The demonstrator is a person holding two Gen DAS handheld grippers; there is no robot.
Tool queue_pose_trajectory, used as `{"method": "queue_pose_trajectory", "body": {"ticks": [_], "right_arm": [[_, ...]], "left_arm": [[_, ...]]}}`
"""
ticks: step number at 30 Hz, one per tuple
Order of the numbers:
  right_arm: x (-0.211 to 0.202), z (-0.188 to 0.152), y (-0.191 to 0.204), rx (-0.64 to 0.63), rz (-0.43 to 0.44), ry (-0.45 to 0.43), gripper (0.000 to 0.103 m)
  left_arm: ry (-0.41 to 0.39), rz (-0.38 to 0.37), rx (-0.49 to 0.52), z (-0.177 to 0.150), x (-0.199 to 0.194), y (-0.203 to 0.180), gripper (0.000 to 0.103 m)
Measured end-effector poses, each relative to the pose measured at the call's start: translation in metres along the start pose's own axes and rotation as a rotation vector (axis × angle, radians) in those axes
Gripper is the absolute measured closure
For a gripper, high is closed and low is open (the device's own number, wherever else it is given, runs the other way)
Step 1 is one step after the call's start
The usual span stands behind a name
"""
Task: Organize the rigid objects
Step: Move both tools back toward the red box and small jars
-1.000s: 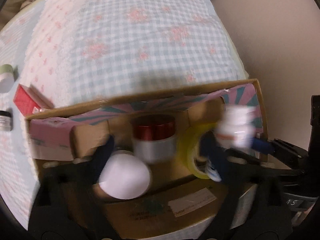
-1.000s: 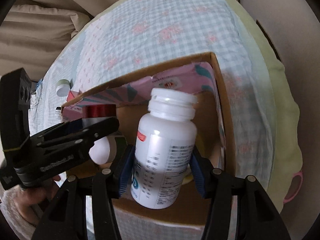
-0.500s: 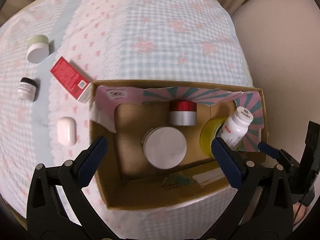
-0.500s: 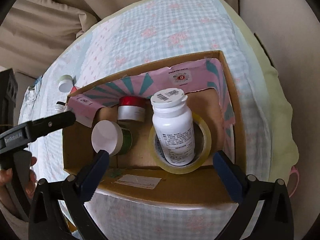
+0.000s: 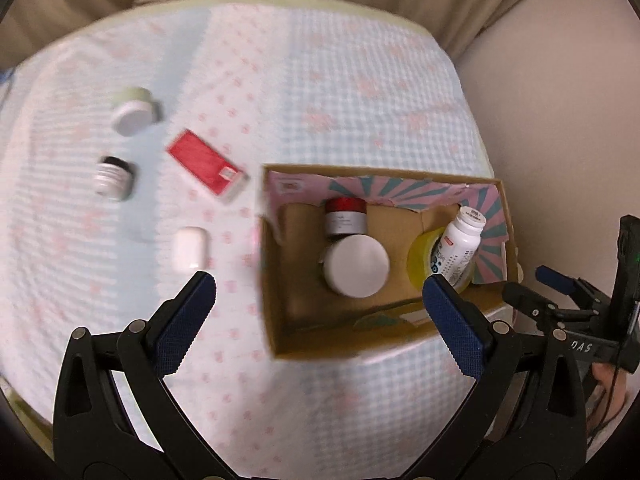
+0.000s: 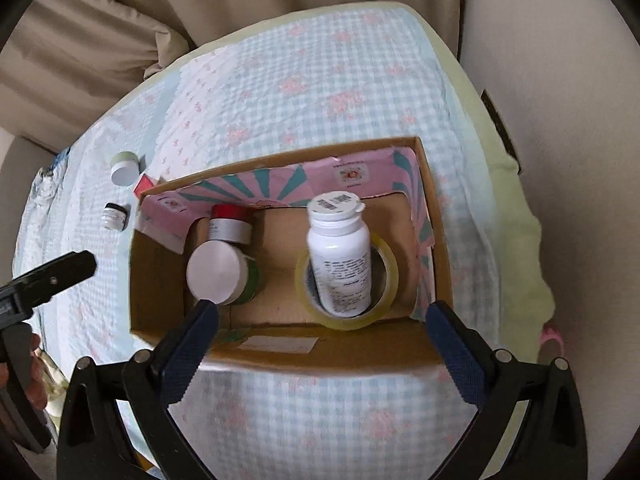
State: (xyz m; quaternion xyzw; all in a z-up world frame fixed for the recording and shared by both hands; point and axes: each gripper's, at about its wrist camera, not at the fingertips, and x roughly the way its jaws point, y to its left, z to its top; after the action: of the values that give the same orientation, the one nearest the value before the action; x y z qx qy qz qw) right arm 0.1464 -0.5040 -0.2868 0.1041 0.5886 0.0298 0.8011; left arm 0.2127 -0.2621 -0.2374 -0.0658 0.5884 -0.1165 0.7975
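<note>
A cardboard box [image 6: 436, 240] [image 5: 268, 280] sits on the checked bedcover. Inside stand a white pill bottle [image 6: 340, 256] [image 5: 460, 244] within a yellow tape roll [image 6: 388, 268], a white-lidded jar [image 6: 218, 274] [image 5: 356, 266] and a red-lidded jar [image 6: 230, 224] [image 5: 345, 216]. My right gripper [image 6: 320, 320] is open and empty above the box's near wall. My left gripper [image 5: 320, 292] is open and empty over the box's left edge. Left of the box lie a white case [image 5: 190, 248], a red box [image 5: 204, 164], a dark-lidded jar [image 5: 114, 178] and a green jar [image 5: 134, 112].
Beige cushions [image 6: 120, 40] rise behind the bed. The bed's right edge drops off beside a beige wall [image 5: 560, 120]. The left gripper also shows at the left of the right wrist view [image 6: 48, 276].
My right gripper let go of the pill bottle, which now stands in the tape roll, and pulled back. My left gripper rose and shifted left, bringing the loose items on the cover into view.
</note>
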Motion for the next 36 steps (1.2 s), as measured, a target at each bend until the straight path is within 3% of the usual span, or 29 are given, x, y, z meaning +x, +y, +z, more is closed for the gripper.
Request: {"method": "queue_pose_trajectory", "body": {"ticks": [5,17,28,36], "right_arm": [[-0.029,-0.003,0.031,-0.044,-0.041,-0.009,0.000],[-0.084,-0.022,0.159,-0.104,-0.055,-0.160,0.000],[-0.071,-0.031,0.273,-0.026,-0.035,-0.210,0.000],[-0.046,-0.019,0.332,-0.013,-0.041,-0.235,0.000]], "left_arm": [[-0.088,0.049,-0.007,-0.009,-0.055,0.032,0.000],[-0.120,0.143,0.012,-0.029,-0.125,0.156,0.000],[-0.110,0.105,0.071,-0.019,-0.144,0.259,0.000],[-0.039,0.062,0.113,0.011,-0.112,0.294,0.000]]}}
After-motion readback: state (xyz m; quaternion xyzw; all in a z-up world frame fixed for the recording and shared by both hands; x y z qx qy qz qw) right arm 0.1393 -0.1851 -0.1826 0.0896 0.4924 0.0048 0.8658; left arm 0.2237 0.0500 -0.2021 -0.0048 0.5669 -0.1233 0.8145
